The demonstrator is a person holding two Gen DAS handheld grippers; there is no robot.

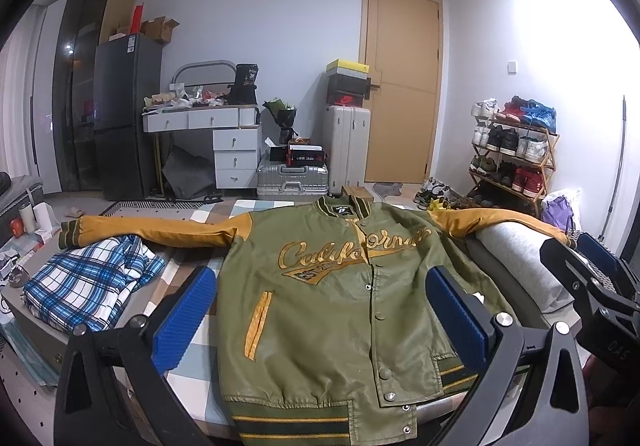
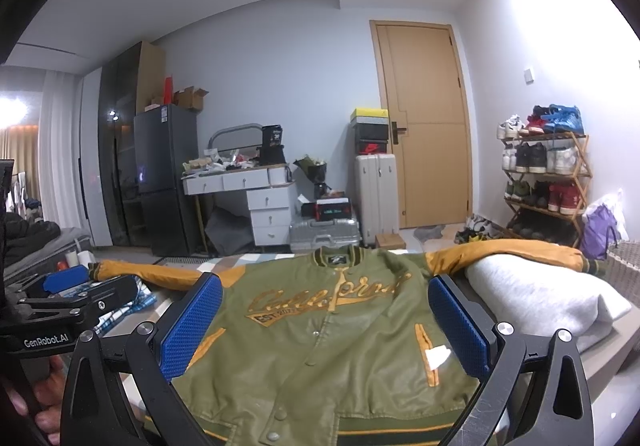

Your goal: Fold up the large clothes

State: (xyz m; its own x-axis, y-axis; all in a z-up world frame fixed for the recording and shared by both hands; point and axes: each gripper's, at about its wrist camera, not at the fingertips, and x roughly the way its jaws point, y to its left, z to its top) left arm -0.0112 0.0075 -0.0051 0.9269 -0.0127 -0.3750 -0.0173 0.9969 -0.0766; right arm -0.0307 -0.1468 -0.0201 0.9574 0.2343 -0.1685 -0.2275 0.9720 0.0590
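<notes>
Right wrist: "GenRobot.AI" hand-held gripper [image 2: 66,292]

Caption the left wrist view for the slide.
Open left gripper hovers over a green varsity jacket spread flat, sleeves out.

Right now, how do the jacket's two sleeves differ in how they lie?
The jacket's left-side sleeve stretches out flat along the bed, its striped cuff past the folded plaid shirt. The right-side sleeve rises and drapes over the grey folded garment, so it arches rather than lying flat. Shared: both are mustard-coloured and spread fully outward, unfolded. Both grippers, left and right, hover open above the hem.
</notes>
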